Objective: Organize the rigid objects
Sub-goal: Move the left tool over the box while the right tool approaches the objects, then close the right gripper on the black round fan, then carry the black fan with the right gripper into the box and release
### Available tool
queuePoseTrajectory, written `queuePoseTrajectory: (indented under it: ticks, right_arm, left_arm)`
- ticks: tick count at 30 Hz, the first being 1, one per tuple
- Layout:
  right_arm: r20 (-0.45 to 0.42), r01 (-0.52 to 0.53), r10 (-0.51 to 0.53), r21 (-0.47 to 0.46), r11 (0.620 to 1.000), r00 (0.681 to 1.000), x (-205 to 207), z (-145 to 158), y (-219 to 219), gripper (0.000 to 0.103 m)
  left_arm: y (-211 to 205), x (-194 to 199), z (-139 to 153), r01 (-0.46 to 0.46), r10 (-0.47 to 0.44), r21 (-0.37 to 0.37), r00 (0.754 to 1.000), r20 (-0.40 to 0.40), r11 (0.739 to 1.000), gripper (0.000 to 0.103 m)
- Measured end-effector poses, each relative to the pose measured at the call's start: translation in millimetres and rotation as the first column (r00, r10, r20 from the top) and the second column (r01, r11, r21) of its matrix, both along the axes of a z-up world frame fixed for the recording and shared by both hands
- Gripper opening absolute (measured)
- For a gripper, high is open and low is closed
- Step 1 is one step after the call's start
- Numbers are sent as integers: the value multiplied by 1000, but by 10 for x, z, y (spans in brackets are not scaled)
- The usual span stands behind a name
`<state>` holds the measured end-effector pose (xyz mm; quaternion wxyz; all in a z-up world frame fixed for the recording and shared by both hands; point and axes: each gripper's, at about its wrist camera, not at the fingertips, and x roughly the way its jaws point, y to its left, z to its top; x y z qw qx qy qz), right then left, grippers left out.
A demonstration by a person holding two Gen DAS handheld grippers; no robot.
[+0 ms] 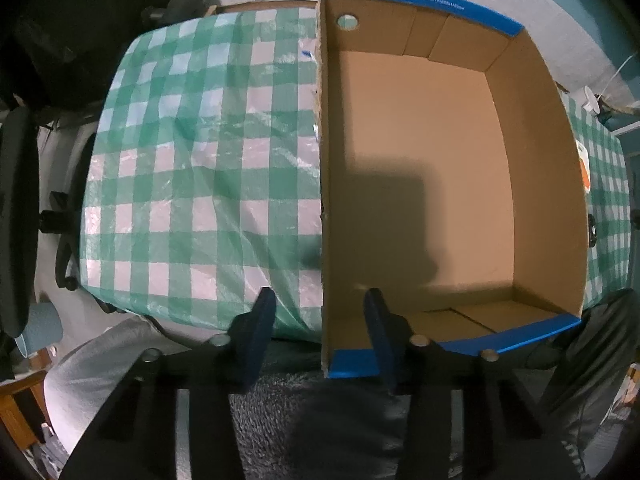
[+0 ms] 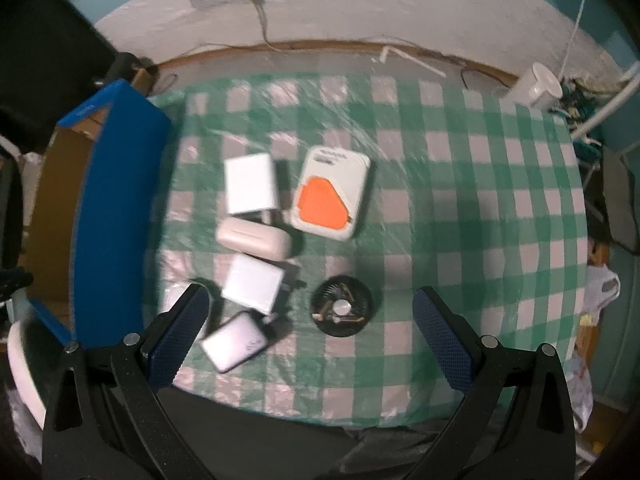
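White chargers [image 2: 251,188] and cases crowd the centre-left of your right view, on the checked cloth [image 2: 460,208] just beside the blue-rimmed cardboard box [image 2: 116,200] — empty in the left view; your right gripper [image 2: 312,332] hangs wide apart above the black fan [image 2: 342,312]; your left gripper [image 1: 320,316], half apart, straddles the box wall, gripping nothing — lower carelessly and a finger may snag it.

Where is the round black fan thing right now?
In the right wrist view, the black fan lies on the checked tablecloth, low in the middle, right of the white charger.
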<state>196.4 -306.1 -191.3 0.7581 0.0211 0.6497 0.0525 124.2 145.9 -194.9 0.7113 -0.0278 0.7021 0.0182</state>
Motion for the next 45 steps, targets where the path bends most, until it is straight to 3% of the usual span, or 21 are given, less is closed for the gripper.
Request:
queuePoseTrajectory:
  ticks: [1,6,10,18,23,30,35,37,45]
  right_arm:
    - [-15,8,-8,-11,1000,1000,5,-54,-23,101]
    - [-77,12,-15,-42,999,997,35,-346,-90,101]
    - [-117,16,-22,-49,999,993,68,-535,-142,101]
    - [-204,36,-40,-25,999,978,125,-793,-183,101]
    - [-219,17,-24,-35,999,975,192,-892,-171,88]
    - [-238,-7,-2,-36,999,971,212,-1077,-188,80]
    - [-242,-45,29,-63,997,970,273,-1198,-88,62]
    - [-236,-51,34,-67,996,971,193,-1282,-107,62]
    - [-194,-27,13,-69,997,981,49,-999,-89,62]
  left_arm:
    - [-1,3,-21,-1,1,-6,1000,-6,1000,32]
    - [-14,-16,-119,12,-13,-36,999,-38,999,14]
    - [-21,-29,-144,25,-26,-33,999,-44,999,10]
    - [-26,-45,-202,42,-44,-27,997,-63,999,8]
    - [-11,-67,-228,48,-50,-23,996,-69,999,7]
    - [-41,-96,-234,51,-53,-26,996,-76,998,7]
    - [-15,-96,-237,44,-47,-35,996,-77,998,7]
    - [-9,-94,-237,43,-45,-38,996,-77,998,7]
    - [5,-98,-226,42,-45,-41,996,-76,998,6]
